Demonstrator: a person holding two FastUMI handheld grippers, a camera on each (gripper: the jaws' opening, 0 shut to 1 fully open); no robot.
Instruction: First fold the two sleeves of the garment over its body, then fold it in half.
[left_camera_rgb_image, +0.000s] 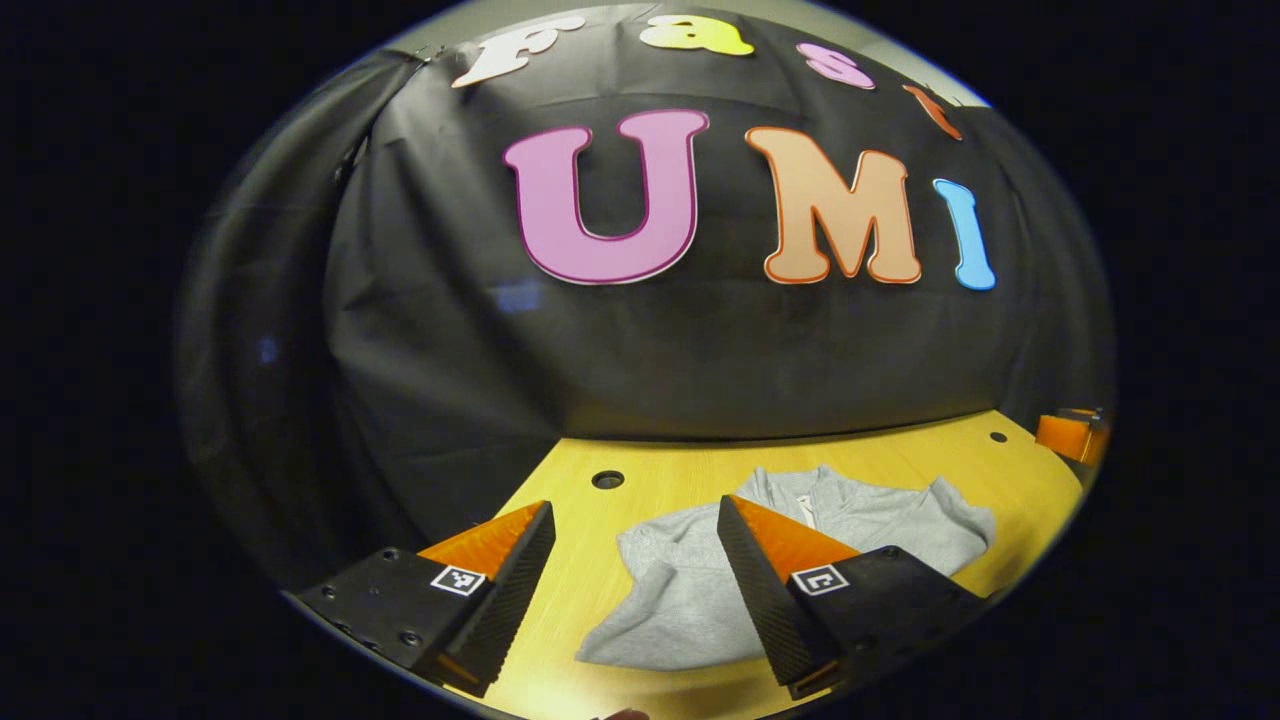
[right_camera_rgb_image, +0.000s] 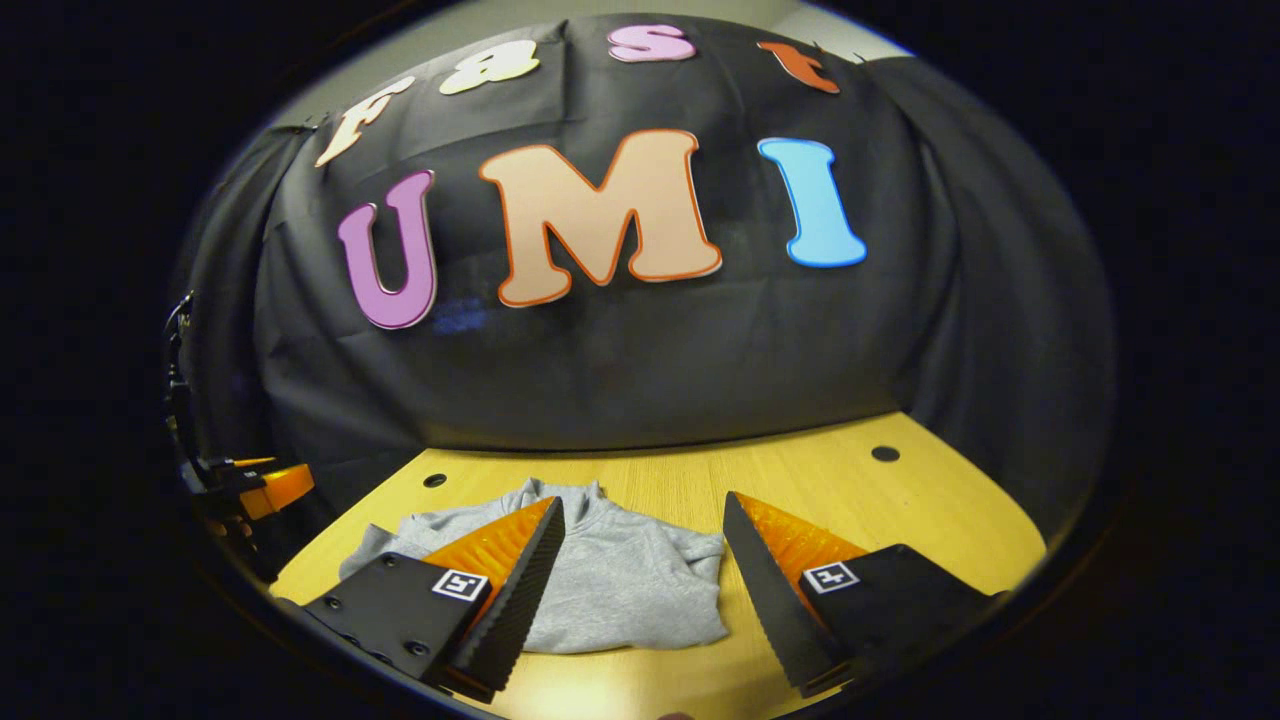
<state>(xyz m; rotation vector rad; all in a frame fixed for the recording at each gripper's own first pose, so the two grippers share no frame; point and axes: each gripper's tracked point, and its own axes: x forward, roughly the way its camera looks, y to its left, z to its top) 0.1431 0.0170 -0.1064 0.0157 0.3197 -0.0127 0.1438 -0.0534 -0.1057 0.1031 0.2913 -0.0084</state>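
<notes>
**Sleeves look tucked in — the halving fold appears still to come**

On the left, the left gripper (left_camera_rgb_image: 635, 560) hangs above the wooden table (left_camera_rgb_image: 900, 450) with its jaws spread wide and nothing between them. Past its fingers the grey garment (left_camera_rgb_image: 690, 590) lies flat on the table, collar toward the booth wall. No sleeve sticks out to either side; the cloth sits in a compact, rumpled shape, so both sleeves seem already folded over the body. Whether the half fold is done is hard to tell — the collar end still lies exposed, which suggests not. On the right, the right gripper (right_camera_rgb_image: 645, 560) is likewise agape and empty, poised over the garment's near right edge.
</notes>
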